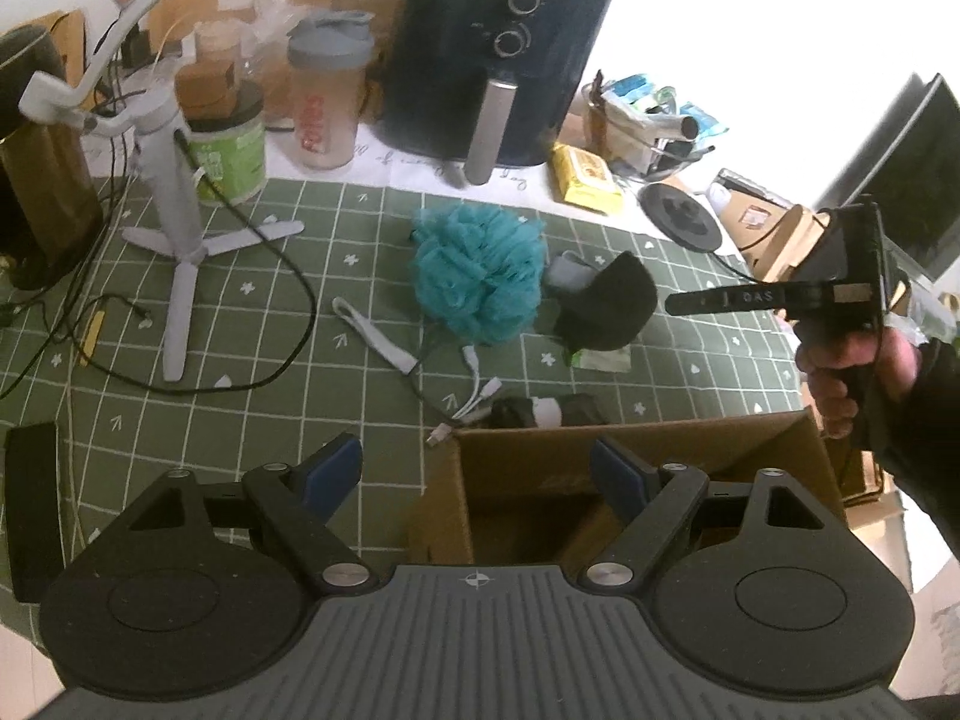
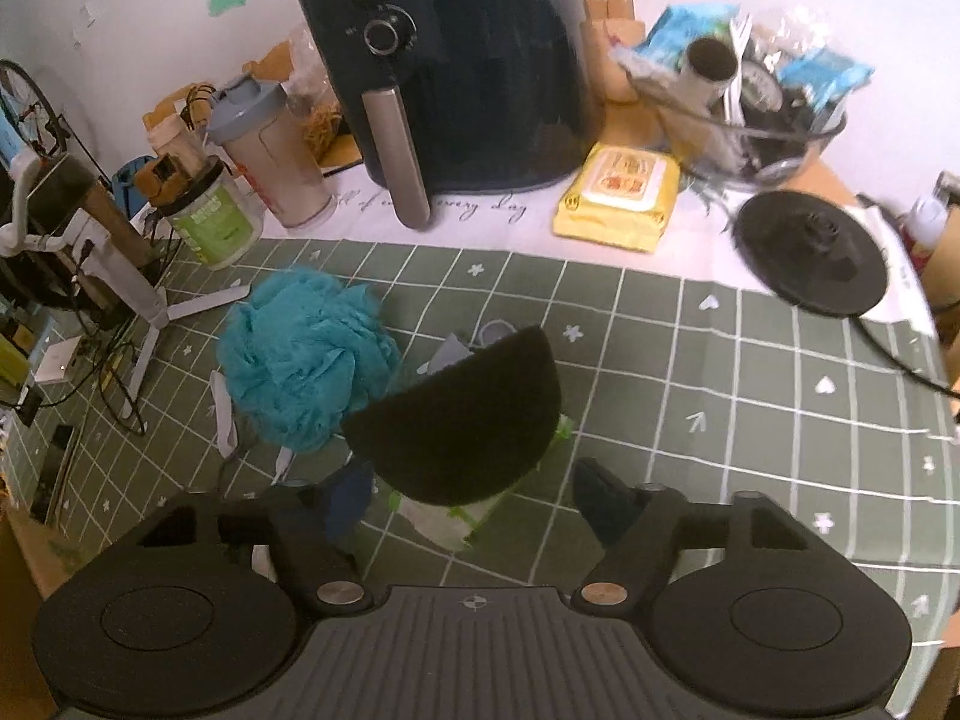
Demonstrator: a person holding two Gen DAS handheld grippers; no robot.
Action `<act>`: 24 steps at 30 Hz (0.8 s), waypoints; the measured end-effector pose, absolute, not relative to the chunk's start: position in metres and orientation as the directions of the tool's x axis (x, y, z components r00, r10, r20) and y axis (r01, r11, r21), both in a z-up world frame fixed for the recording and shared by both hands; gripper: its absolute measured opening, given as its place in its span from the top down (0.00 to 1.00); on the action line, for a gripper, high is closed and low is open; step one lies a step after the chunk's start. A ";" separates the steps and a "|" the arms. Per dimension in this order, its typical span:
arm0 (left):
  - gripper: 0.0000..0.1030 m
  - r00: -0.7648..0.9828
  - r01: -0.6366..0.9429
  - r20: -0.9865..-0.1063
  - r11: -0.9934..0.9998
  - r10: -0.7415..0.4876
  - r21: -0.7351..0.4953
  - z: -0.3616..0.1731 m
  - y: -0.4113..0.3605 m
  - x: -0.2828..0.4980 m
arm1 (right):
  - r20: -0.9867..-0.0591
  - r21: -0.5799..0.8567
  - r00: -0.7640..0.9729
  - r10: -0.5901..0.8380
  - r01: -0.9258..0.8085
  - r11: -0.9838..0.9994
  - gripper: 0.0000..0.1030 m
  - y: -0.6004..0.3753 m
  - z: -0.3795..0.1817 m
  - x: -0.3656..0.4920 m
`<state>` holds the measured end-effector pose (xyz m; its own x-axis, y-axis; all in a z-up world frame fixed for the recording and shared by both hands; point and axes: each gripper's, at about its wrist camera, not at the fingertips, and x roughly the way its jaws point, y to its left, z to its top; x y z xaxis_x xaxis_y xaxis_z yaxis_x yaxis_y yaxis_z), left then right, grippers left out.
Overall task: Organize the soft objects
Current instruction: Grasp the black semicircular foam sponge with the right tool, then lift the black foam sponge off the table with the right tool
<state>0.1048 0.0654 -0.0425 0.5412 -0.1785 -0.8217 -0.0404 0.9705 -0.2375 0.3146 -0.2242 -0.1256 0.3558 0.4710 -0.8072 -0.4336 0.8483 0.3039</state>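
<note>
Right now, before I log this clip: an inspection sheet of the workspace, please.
Surface: green grid cloth over the table.
Job's things: teal loofah beside black sponge, both on the cloth; open box at the near edge; small dark roll behind it.
Clutter: air fryer, shaker, green tub, yellow wipes, tripod.
Grippers: left gripper open, over the box; right gripper open, just short of the sponge.
Cables: black cable looping by the tripod; white cable near the loofah.
Surroundings: white wall; monitor at right.
</note>
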 end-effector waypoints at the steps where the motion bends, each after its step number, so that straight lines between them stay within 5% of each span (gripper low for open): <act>1: 0.19 0.538 -0.044 -0.824 0.970 -0.178 -0.238 -0.044 0.067 0.105 | -0.807 0.318 0.347 0.477 -0.424 0.848 0.36 -0.222 -0.131 0.319; 10: 0.19 0.536 -0.079 -0.829 0.968 -0.162 -0.240 -0.047 0.079 0.105 | -0.791 0.475 0.302 0.532 -0.245 0.845 0.45 -0.227 -0.170 0.346; 12: 0.19 0.533 -0.089 -0.831 0.966 -0.158 -0.241 -0.048 0.082 0.106 | -0.796 0.486 0.288 0.532 -0.220 0.846 0.61 -0.227 -0.177 0.348; 18: 0.19 0.534 -0.088 -0.830 0.966 -0.162 -0.245 -0.049 0.083 0.110 | -0.770 0.555 0.272 0.577 -0.162 0.816 0.78 -0.238 -0.181 0.351; 24: 0.19 0.539 -0.067 -0.824 0.966 -0.175 -0.249 -0.048 0.080 0.115 | -0.754 0.568 0.251 0.607 -0.215 0.794 0.81 -0.260 -0.166 0.350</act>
